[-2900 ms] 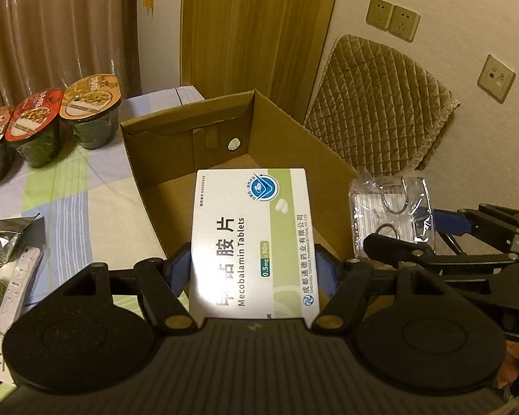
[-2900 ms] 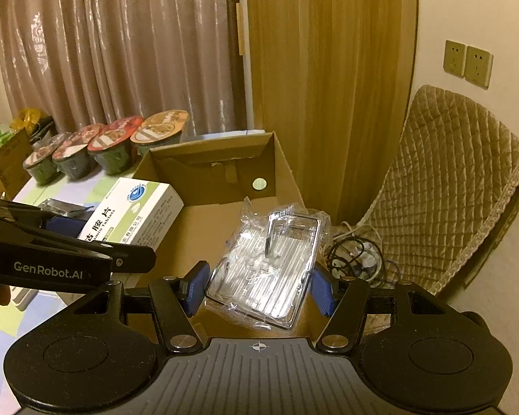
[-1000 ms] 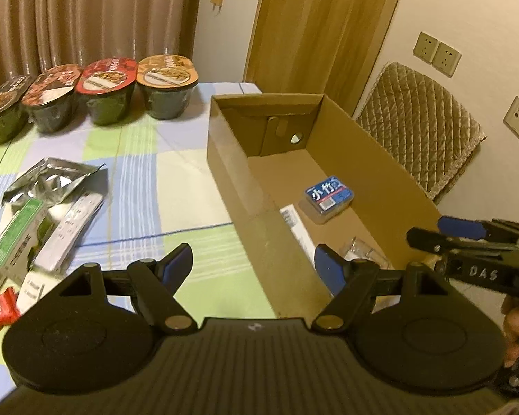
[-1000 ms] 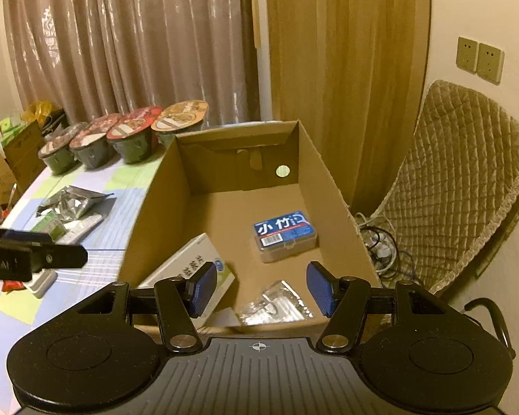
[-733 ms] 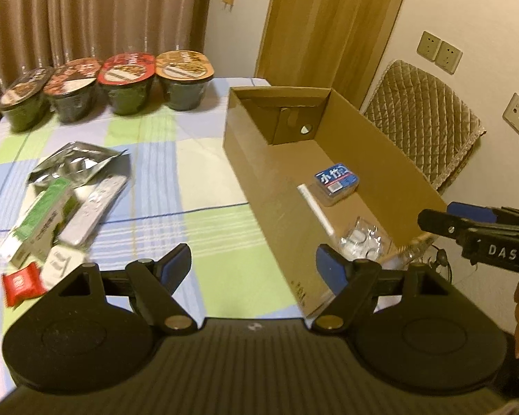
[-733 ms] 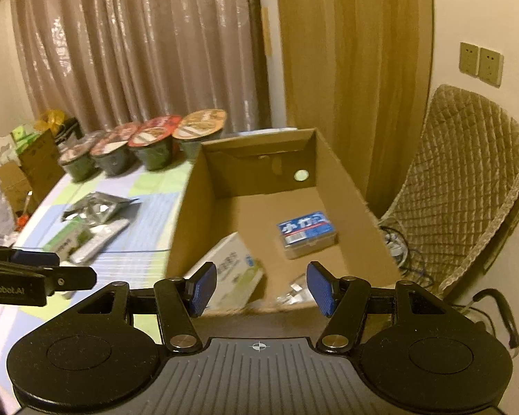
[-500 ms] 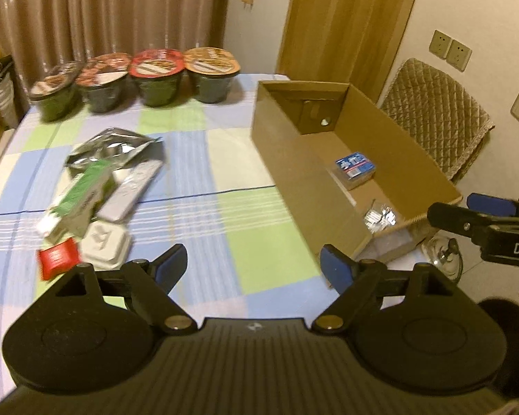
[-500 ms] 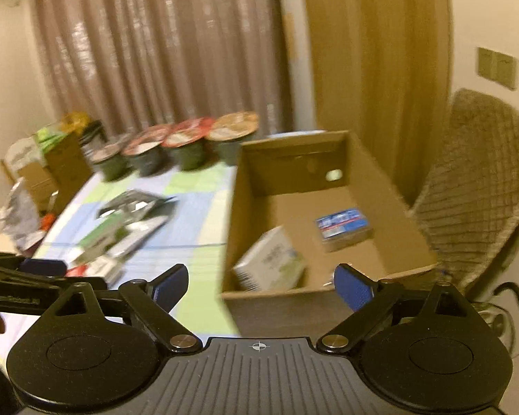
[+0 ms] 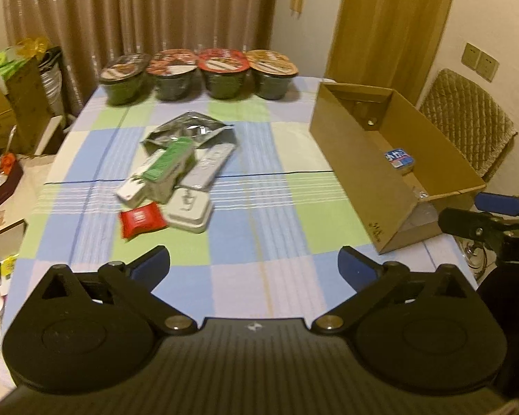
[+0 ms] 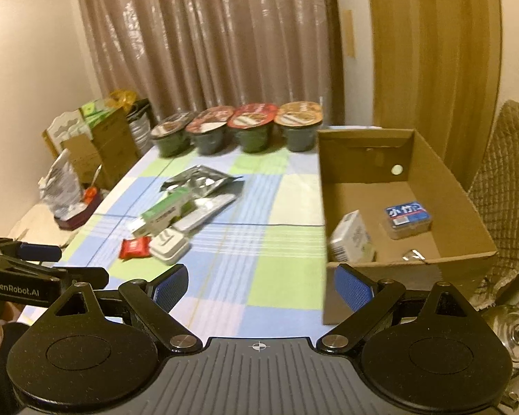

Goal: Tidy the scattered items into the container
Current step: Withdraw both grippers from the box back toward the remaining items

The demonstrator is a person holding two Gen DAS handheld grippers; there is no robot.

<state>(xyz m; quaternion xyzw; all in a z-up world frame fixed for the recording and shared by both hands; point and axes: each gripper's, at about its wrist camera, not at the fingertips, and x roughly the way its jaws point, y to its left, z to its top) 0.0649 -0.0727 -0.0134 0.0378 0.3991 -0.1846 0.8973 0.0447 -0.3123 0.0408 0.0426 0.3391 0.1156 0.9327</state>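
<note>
The likeliest slip, as I judge it, is in the pile at about 10 o'clock from the left gripper (image 9: 254,264): the green-and-white box (image 9: 162,169), white remote (image 9: 209,166), silver foil pouch (image 9: 190,131), white case (image 9: 189,211) and red sachet (image 9: 142,222) overlap or touch, so closing on one may drag or nudge its neighbours; the slick pouch could slide out of the pads; the cardboard box (image 10: 474,228) sits at 2 o'clock, holding a white carton (image 10: 353,238) and a blue-labelled case (image 10: 408,219); both the left gripper and the right gripper (image 10: 261,287) stand spread wide, empty, above the checked tablecloth (image 9: 280,159), touching nothing.
</note>
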